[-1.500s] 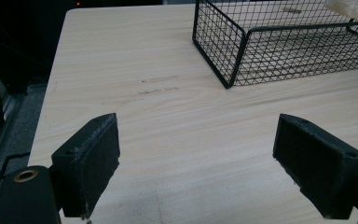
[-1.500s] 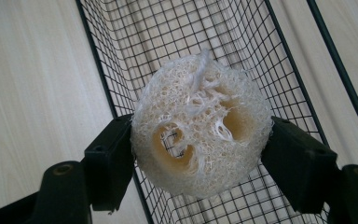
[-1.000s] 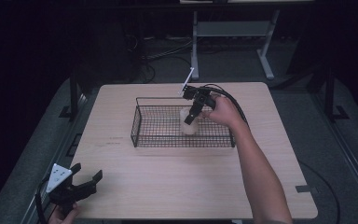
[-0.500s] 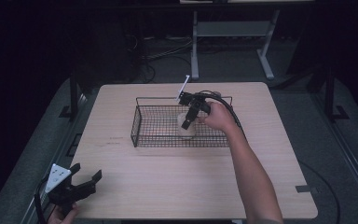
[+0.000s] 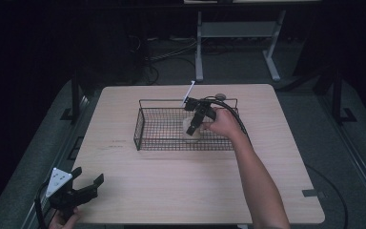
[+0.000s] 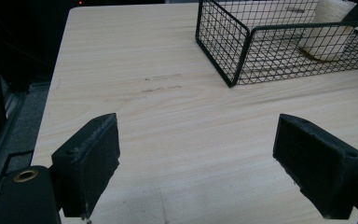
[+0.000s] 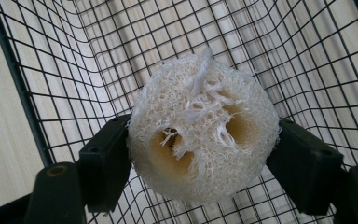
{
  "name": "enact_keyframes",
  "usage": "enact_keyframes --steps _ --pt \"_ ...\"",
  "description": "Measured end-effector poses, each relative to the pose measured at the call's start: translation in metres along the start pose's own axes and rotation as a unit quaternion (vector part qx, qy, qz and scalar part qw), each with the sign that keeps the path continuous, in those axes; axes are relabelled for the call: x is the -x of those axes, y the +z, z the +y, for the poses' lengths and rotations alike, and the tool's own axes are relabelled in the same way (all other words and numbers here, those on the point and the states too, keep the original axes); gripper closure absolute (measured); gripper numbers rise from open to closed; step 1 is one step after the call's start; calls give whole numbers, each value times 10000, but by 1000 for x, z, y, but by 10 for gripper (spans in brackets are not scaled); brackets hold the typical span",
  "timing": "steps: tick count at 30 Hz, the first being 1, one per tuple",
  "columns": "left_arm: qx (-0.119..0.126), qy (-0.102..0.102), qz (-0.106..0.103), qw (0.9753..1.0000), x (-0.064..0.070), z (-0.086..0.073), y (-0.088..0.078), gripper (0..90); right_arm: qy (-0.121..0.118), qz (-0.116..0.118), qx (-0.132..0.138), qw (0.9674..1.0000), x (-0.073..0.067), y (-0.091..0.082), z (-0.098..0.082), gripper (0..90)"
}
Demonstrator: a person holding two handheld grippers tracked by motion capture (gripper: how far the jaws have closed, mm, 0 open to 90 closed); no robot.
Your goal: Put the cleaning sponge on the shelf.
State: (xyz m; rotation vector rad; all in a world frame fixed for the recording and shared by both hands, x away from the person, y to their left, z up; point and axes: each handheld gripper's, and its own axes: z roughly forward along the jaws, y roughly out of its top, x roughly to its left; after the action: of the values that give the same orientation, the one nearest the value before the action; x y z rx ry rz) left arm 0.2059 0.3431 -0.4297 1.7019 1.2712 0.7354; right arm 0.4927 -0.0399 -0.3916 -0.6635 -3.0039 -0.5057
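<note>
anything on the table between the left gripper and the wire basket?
Nothing: bare tabletop between the left gripper and the wire basket, per the left gripper view.

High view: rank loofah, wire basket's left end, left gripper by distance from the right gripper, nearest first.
1. loofah, between the jaws of the right gripper, inside the basket.
2. wire basket's left end, across the basket.
3. left gripper, at the table's near left corner.

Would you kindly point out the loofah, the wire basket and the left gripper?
loofah (image 7: 204, 128), right gripper view, its fibrous end face.
wire basket (image 5: 145, 130), high view, its left end wall.
left gripper (image 6: 196, 161), left gripper view, midway between its jaws.
</note>
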Motion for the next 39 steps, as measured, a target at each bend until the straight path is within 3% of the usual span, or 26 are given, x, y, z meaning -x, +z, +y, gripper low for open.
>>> enact_keyframes --steps 11,34,39 --pt "-13 5 9 10000 1 1 3 138 33 32 127 9999 0 -11 -3 180" --pt "-52 23 18 10000 3 0 3 138 18 -5 612 9981 -10 -57 -20 153" --pt "-76 79 21 9999 4 -1 2 138 -23 -30 516 9987 -15 -60 -22 154"
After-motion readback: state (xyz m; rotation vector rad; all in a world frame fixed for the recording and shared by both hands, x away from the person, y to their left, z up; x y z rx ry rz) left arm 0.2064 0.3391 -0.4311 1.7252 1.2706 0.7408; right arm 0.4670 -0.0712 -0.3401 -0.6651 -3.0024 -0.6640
